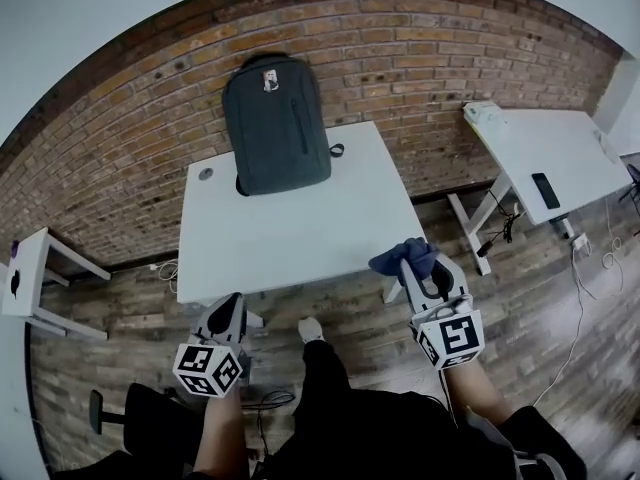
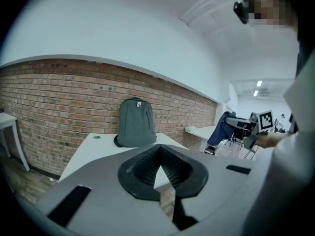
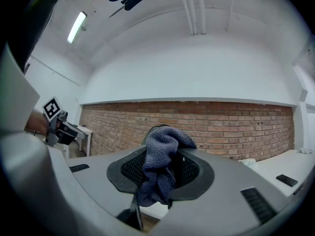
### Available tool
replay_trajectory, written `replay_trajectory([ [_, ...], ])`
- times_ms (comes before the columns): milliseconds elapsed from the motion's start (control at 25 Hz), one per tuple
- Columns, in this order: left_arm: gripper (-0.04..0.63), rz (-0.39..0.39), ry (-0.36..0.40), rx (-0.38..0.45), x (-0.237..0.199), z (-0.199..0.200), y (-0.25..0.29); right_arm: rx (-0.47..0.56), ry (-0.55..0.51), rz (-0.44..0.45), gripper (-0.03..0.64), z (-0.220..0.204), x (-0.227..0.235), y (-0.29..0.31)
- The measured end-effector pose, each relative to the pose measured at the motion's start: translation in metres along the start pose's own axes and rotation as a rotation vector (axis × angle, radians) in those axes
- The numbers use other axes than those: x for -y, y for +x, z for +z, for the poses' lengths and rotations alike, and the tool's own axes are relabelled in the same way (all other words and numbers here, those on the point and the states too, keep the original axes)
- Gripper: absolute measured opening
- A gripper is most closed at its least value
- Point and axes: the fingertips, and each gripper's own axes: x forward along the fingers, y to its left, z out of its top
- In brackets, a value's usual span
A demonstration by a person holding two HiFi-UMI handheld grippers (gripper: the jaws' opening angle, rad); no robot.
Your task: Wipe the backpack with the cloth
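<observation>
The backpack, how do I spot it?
Find the red brick wall, then the white square table in front of it. The dark grey fabric backpack stands upright at the table's far edge, against the bricks, the only big thing there.

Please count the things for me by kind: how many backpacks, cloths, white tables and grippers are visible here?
Backpack: 1
Cloth: 1
White tables: 3
Grippers: 2, left gripper and right gripper
Total: 7

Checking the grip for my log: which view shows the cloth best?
Right gripper view: the cloth sits close and central, pinched in the right claw. Head view shows a small blue bunch; left gripper view only a distant blue shape.
</observation>
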Motion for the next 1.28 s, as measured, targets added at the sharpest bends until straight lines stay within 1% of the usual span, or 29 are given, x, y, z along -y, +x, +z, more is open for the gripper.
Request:
replay_trajectory([
  [120, -0.006, 0.003, -0.013, -0.014, 0.040, -0.022, -0.035, 0.002, 0.014, 0.008, 0.118, 0.004, -0.001, -0.051],
  [240, -0.006, 0.000, -0.010, -0.026, 0.074, -0.033, -0.066, -0.003, 0.042, 0.013, 0.118, 0.006, -0.004, -0.092],
  [360, -0.006, 0.000, 0.014, -0.029, 0.096, -0.035, -0.090, -0.005, 0.046, 0.032, 0.118, 0.009, -0.011, -0.122],
  [440, -0.006, 0.006, 0.006, -0.027, 0.105, -0.036, -0.104, -0.010, 0.047, 0.036, 0.118, 0.009, -0.015, -0.135],
  [640, -0.006, 0.008, 0.011, -0.040, 0.119, -0.043, -0.126, -0.014, 0.071, 0.034, 0.118, 0.007, -0.025, -0.158],
  [760, -0.006, -0.017, 0.025, -0.041, 0.130, -0.043, -0.131, -0.012, 0.073, 0.024, 0.118, 0.007, -0.027, -0.170],
  [840, -0.006, -0.038, 0.046, -0.039, 0.137, -0.041, -0.135, -0.001, 0.061, 0.007, 0.118, 0.010, -0.028, -0.176],
  [920, -0.006, -0.050, 0.052, -0.039, 0.139, -0.044, -0.144, 0.006, 0.061, -0.013, 0.118, 0.015, -0.031, -0.183],
  [1040, -0.006, -0.052, 0.049, -0.038, 0.138, -0.049, -0.166, 0.016, 0.068, -0.030, 0.118, 0.023, -0.042, -0.197],
  [1160, -0.006, -0.040, 0.049, -0.031, 0.130, -0.055, -0.197, 0.026, 0.060, -0.027, 0.118, 0.031, -0.063, -0.214],
  [1280, -0.006, -0.024, 0.025, -0.028, 0.119, -0.068, -0.230, 0.031, 0.050, -0.019, 0.118, 0.038, -0.089, -0.230],
])
